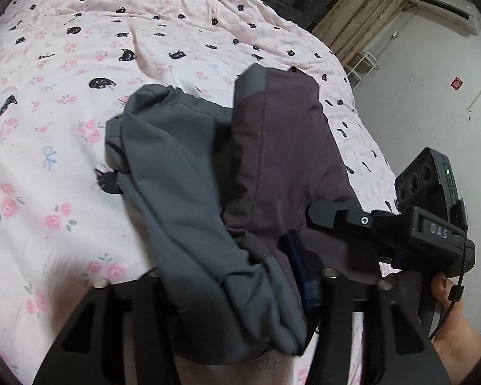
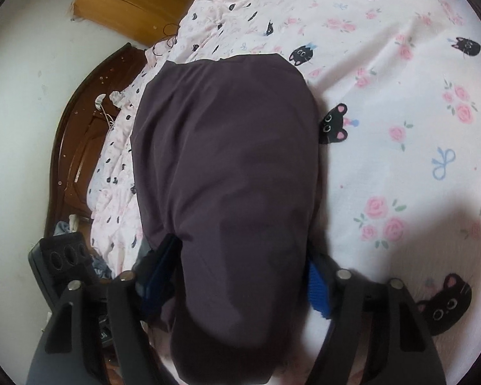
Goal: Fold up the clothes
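Aloft, garment [image 2: 227,173] (purple-grey) between tools

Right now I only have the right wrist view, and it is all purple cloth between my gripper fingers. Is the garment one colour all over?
Observer: No. The left wrist view shows a grey section of the garment beside the purple.
Operator: What does the left gripper have?
Observer: The left gripper has the bunched grey part running between its fingers, held above the bedsheet.
Operator: How do the two grippers sit?
Observer: The right gripper appears at the right of that view, its fingertip against the purple cloth close beside the left one.
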